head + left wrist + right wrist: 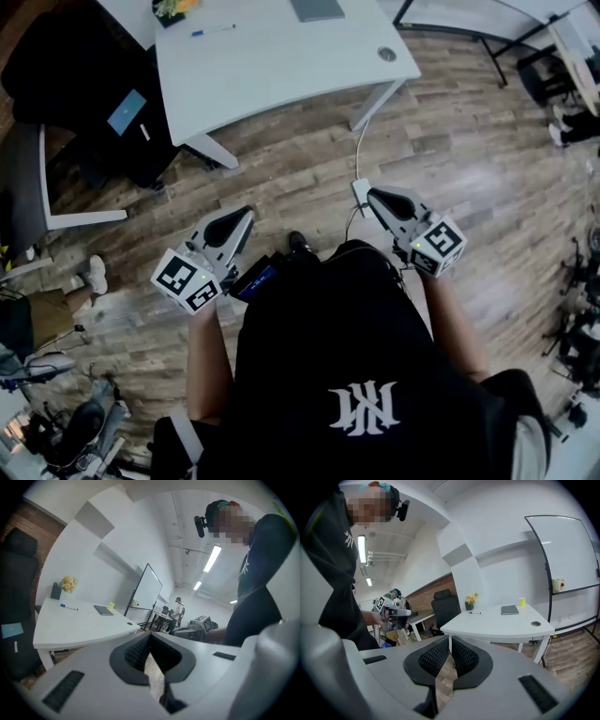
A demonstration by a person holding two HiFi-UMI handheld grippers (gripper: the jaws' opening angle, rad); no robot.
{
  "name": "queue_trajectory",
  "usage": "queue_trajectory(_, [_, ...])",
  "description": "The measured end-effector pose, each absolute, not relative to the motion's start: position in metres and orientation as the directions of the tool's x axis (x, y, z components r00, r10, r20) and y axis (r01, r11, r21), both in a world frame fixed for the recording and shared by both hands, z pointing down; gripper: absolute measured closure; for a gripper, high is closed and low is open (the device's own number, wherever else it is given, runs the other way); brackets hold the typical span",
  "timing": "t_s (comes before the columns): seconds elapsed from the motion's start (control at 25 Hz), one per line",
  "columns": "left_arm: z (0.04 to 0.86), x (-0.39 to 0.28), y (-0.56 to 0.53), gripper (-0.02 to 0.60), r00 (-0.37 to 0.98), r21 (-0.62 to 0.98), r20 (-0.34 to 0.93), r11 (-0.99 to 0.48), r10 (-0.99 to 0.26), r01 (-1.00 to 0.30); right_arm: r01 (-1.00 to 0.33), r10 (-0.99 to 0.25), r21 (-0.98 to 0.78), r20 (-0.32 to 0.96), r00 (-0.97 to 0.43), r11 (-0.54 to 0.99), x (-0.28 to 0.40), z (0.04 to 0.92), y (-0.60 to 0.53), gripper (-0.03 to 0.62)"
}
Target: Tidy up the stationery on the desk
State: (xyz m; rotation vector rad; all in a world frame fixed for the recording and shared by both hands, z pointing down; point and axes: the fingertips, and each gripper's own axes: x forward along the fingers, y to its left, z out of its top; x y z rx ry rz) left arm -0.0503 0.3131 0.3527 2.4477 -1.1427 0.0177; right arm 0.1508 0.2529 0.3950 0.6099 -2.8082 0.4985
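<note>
A white desk [281, 70] stands ahead of me across the wooden floor. On it lie a blue pen [214, 30] and a dark notebook [317, 9], with a flower pot [173, 9] at its far left corner. The right gripper view shows the same pen [475, 612], notebook [510, 610] and a yellow cup [521, 602]. My left gripper [246, 217] and right gripper [368, 195] are held out in front of my body, well short of the desk. Both are shut, with nothing between the jaws.
A black office chair [84, 94] stands left of the desk. A white cable [359, 150] runs over the floor by the desk leg. A whiteboard [562, 559] stands beyond the desk. A person [178, 611] stands far off in the room.
</note>
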Motion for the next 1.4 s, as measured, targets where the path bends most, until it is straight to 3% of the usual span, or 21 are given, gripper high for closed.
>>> queue_trajectory(0.48, [0.367, -0.037, 0.229, 0.578, 0.703, 0.391, 0.224, -0.599, -0.675, -0.699, -0.499, -0.416, -0.284, 0.306, -0.857, 0.819, 0.165, 0.41, 0.177, 0.549])
queue_trajectory(1.12, [0.368, 0.007, 0.053, 0.578, 0.614, 0.347, 0.331, -0.512, -0.717, -0.786, -0.296, -0.226, -0.264, 0.265, -0.937, 0.918, 0.166, 0.406, -0.007, 0.549])
queue_trajectory(1.4, [0.364, 0.03, 0.002, 0.578, 0.609, 0.311, 0.354, -0.525, -0.709, -0.792, -0.278, -0.215, -0.261, 0.244, -0.946, 0.925, 0.171, 0.402, -0.06, 0.549])
